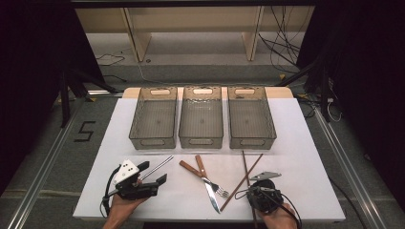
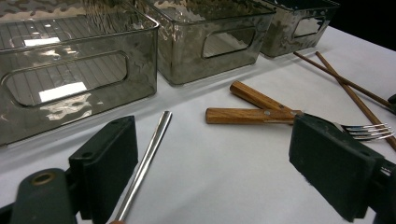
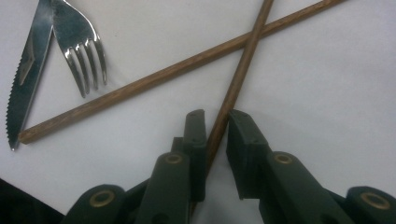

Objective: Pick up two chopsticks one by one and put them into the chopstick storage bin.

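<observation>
Two wooden chopsticks lie crossed on the white table at the right. My right gripper (image 1: pixel 258 189) points down over the near end of one chopstick (image 1: pixel 246 172). In the right gripper view that chopstick (image 3: pixel 243 70) runs between the jaws of the right gripper (image 3: pixel 217 116), which stand narrowly apart, a gap still showing beside the stick. The other chopstick (image 3: pixel 163 74) crosses it farther out. My left gripper (image 1: pixel 155 172) rests at the front left, jaws wide open and empty (image 2: pixel 208 149). A metal stick (image 2: pixel 149 158) lies on the table just inside its left jaw.
A wood-handled fork (image 1: pixel 201 167) and knife (image 1: pixel 188 168) lie crossed mid-table; their tips (image 3: pixel 79 37) are left of the right gripper. Three grey see-through bins (image 1: pixel 153 141) (image 1: pixel 201 141) (image 1: pixel 252 141) stand in a row at the back. The table's front edge is close behind both hands.
</observation>
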Demonstrator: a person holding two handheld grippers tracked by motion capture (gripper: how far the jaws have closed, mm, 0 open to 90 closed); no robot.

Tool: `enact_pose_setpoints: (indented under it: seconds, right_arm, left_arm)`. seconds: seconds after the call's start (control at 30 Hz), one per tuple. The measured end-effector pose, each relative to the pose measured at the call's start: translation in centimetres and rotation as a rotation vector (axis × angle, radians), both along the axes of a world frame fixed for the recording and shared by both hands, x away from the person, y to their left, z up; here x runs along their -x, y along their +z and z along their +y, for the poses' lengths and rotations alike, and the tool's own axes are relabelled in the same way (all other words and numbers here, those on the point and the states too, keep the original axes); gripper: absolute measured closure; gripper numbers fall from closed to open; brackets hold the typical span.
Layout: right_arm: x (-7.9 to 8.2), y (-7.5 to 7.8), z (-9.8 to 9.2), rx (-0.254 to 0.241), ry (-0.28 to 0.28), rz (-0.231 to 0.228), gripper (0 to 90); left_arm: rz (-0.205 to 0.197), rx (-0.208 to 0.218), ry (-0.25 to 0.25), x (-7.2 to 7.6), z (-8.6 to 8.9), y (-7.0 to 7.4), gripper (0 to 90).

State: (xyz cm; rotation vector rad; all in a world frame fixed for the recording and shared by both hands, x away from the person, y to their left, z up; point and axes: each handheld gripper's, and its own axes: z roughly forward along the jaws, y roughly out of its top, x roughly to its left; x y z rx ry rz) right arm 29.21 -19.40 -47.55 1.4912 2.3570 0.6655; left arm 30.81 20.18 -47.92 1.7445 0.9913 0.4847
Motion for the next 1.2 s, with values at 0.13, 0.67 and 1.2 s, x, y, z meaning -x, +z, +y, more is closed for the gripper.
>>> enact_pose_setpoints:
  seconds: [0.13, 0.67, 1.2]
  right_arm:
    - [0.2, -0.1, 0.1, 0.005, -0.023, -0.016, 85.0]
    - [0.5, 0.7, -0.8, -0.056, -0.025, -0.060, 85.3]
    - [-0.6, 4.8, -0.4, -0.155, 0.040, -0.166, 85.3]
  left_arm:
    - [0.000, 0.000, 0.000, 0.0, 0.0, 0.0, 15.2]
    - [0.002, 0.003, 0.003, 0.0, 0.1, 0.0, 15.2]
    - [0.004, 0.011, 0.006, 0.0, 0.1, 0.0, 15.2]
